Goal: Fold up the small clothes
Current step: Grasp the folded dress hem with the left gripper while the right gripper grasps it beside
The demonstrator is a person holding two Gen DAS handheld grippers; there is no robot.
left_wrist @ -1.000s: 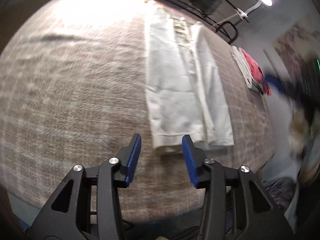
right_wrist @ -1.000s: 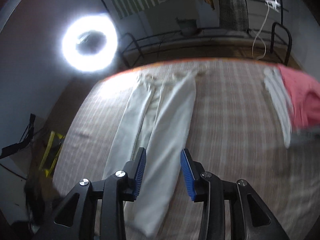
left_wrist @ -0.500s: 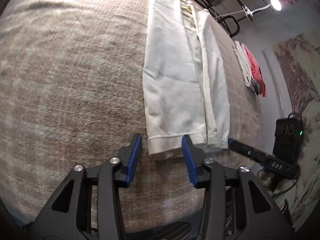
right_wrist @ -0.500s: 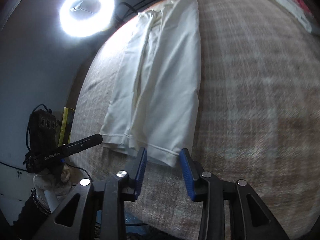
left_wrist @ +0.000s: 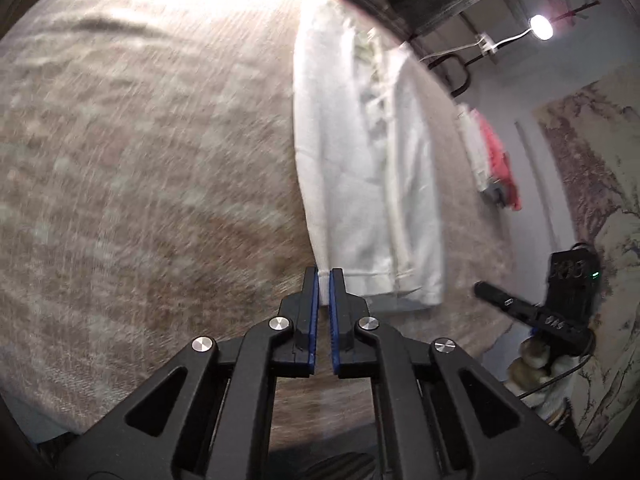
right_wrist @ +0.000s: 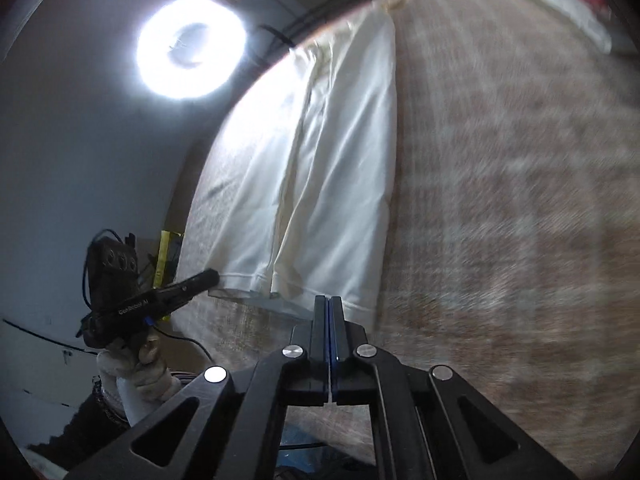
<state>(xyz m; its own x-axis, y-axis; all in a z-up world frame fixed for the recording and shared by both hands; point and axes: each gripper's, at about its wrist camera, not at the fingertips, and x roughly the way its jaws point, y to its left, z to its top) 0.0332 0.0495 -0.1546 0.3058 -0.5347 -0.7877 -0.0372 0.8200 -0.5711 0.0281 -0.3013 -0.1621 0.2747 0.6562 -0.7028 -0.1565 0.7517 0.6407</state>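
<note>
White cotton-like trousers [left_wrist: 360,168], long and laid flat with the two legs folded one beside the other, stretch lengthwise across a brown-and-beige checked woven cloth [left_wrist: 140,180] that covers the surface, the hems at the near edge and the waistband at the far edge. The left gripper [left_wrist: 324,286], black with blue pads, has just been closing its jaws and they now pinch the outer corner of the hem on the left side of the trousers, a strip of white fabric showing between the pads. The right gripper [right_wrist: 328,308], of the same make, has likewise just been closing; its jaws are clenched together at the hem of the other leg, near the right-hand corner, though whether fabric is caught between them cannot be told. In the right wrist view the left gripper [right_wrist: 208,278] is seen from the side, reaching to the hem's far corner, held by a hand in a pale glove [right_wrist: 136,376]. In the left wrist view the right gripper [left_wrist: 486,291] shows near the hem's right corner. Farther along the surface lies a small pile of folded clothes, white and coral red [left_wrist: 492,164]. A bright ring light [right_wrist: 191,48] stands beyond the far left edge, and a small lamp [left_wrist: 541,26] glows on the other side.
</note>
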